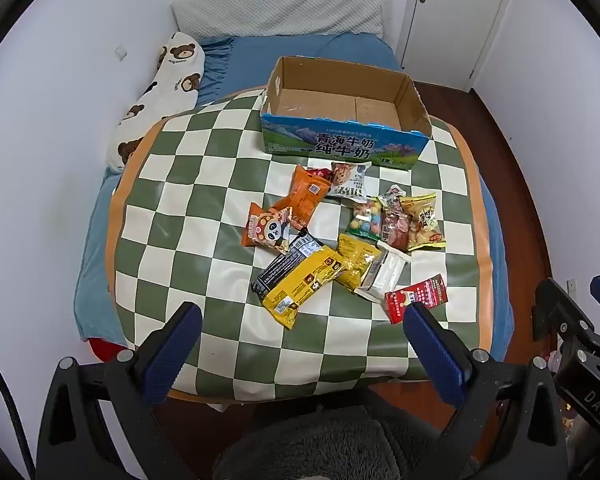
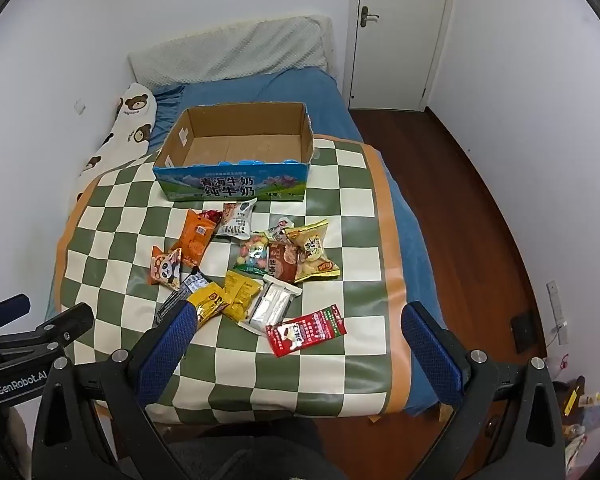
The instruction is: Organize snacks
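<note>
A bed [image 1: 260, 54] with a blue sheet filled most of both views, and over its near half lay a green-and-white checkered mat [image 1: 188, 216] with an orange border. At the far end of the mat stood an open cardboard box [image 1: 342, 114], its front printed blue with a meadow scene, its inside bare.

Just in front of the box, in the middle of the mat, the snack packets [image 1: 340, 236] lay in a loose scatter, some overlapping. Farthest back were an orange packet [image 1: 306, 196] and a white packet [image 1: 350, 182], close to the box front. On the left lay a panda packet [image 1: 266, 232]; on the right a pale yellow bag [image 1: 424, 222] lay touching a brown-red packet. Nearer lay a long yellow packet [image 1: 304, 286] across a black one, then a silver-white packet [image 1: 384, 276], and nearest of all a small red packet [image 1: 416, 298].

The left hand-held gripper [image 1: 302, 334] hung above the near edge of the mat, its blue fingers spread wide with nothing between them; the red packet lay just beyond its right finger. The right hand-held gripper [image 2: 298, 334] was likewise wide open and empty, tilted down over the mat, with the red packet [image 2: 306, 330] seen between its fingers below and the long yellow packet at its left fingertip.
</note>
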A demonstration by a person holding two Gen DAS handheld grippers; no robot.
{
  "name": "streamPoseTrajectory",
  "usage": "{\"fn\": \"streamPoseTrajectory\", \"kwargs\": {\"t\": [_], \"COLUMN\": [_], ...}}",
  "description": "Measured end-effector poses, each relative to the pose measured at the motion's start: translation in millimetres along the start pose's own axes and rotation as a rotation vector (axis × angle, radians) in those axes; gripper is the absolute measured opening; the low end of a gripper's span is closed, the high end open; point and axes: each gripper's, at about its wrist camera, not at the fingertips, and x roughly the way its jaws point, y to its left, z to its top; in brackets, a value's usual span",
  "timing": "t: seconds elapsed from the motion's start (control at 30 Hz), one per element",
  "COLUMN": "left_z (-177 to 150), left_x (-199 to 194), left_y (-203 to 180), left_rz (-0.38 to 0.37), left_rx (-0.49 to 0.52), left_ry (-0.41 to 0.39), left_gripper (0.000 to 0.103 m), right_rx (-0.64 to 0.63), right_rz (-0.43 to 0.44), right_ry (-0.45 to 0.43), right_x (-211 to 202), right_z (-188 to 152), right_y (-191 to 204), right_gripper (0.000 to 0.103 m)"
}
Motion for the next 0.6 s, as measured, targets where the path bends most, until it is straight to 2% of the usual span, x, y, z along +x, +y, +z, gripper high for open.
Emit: {"fn": "streamPoseTrajectory", "kwargs": {"t": [0.6], "left_z": [-1.9], "left_x": [-1.8], "left_y": [-0.3], "left_rz": [-0.014], "left_rx": [-0.006], "left_ry": [0.007], "left_gripper": [0.103], "right_rx": [0.004], "right_rz": [0.003], "right_ry": [0.021], "right_x": [3.2], "right_z": [-1.7], "right_y": [1.1], "right_gripper": [0.103]}}
